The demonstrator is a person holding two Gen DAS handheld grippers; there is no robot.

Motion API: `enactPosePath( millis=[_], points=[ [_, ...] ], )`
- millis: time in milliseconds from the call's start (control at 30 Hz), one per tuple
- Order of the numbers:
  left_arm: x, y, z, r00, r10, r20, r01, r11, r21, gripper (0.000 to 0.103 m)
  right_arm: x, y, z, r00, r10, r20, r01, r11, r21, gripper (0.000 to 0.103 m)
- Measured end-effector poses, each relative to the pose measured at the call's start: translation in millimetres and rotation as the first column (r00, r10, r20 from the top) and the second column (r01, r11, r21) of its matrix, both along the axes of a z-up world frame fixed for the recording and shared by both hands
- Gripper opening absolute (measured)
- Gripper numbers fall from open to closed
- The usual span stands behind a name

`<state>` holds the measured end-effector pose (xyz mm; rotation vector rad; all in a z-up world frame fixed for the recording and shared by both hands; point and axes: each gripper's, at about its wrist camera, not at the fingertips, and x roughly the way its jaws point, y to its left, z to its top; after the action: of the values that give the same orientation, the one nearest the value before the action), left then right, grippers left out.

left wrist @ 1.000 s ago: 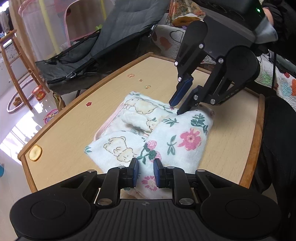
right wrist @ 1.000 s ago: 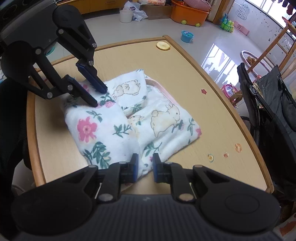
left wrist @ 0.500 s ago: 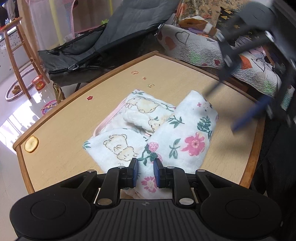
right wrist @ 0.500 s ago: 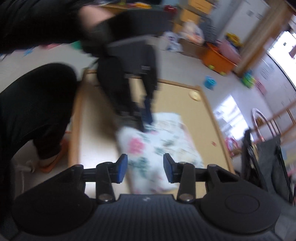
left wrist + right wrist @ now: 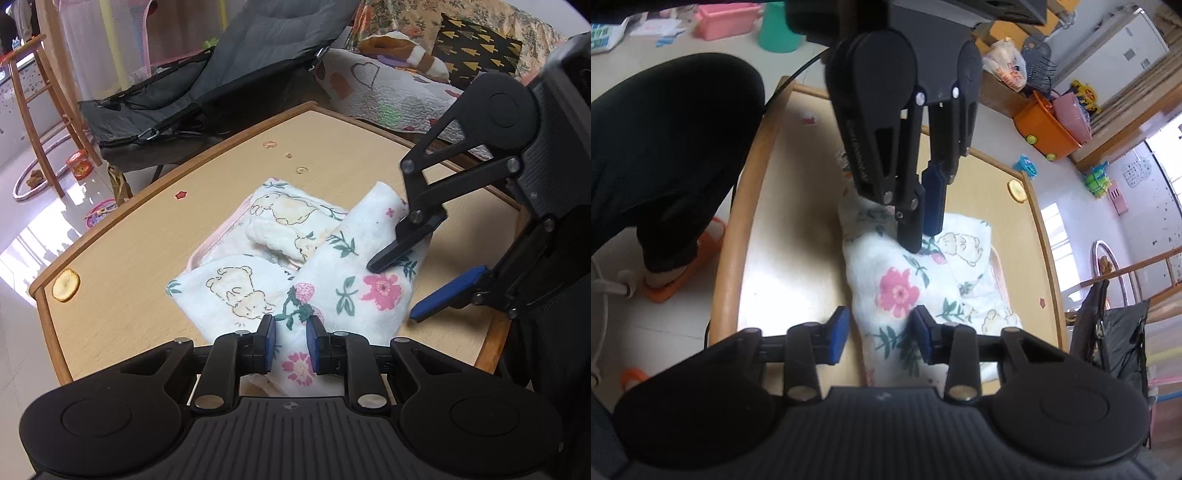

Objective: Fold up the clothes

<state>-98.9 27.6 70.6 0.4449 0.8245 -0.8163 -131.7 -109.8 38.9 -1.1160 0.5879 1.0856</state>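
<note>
Toys, a grey bouncer seat and a quilted sofa ring the low wooden table [image 5: 122,258] on which the folded floral cloth [image 5: 354,266] lies, centre frame, overlapping an animal-print cloth [image 5: 236,288] to its left.

The left gripper [image 5: 290,343] is clamped on the floral cloth's near edge, fabric bunched between its blue pads. The right gripper [image 5: 879,332] straddles the opposite end, jaws apart and closing, the pads not pressing yet.

To do this well, the right jaws should probably take every layer at that end before lifting, while the left pinch holds, so the fold stays square.

A second ago the right gripper pinched the cloth's far corner; half a second ago it swung clear, blurred. Now it is back, rolled, and half open.
</note>
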Motion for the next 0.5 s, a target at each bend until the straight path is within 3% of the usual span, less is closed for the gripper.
enactPosePath(
  millis=[133, 233, 267, 500],
  points=[
    [-6.2, 2.0, 4.3, 1.0, -0.018, 0.02, 0.019, 1.0, -0.01, 0.024, 1.7, 0.6, -8.4, 0.999, 0.006, 0.043, -0.005, 1.0, -0.018, 0.028],
    [-11.8, 5.2, 9.5, 0.999, -0.025, 0.037, 0.027, 0.999, -0.029, 0.048, 1.7, 4.2, -10.9, 0.999, 0.003, 0.048, -0.002, 1.0, -0.028, 0.025],
    [-13.5, 7.0, 11.7, 0.999, -0.027, 0.037, 0.028, 0.999, -0.043, 0.05, 2.3, 5.4, -11.2, 0.999, 0.001, 0.044, 0.001, 1.0, -0.031, 0.023],
    [-26.1, 16.9, 25.9, 0.997, -0.044, 0.056, 0.048, 0.996, -0.069, 0.05, 6.1, 3.9, 10.2, 0.998, -0.039, -0.041, 0.039, 0.999, -0.003, 0.015]
  ],
)
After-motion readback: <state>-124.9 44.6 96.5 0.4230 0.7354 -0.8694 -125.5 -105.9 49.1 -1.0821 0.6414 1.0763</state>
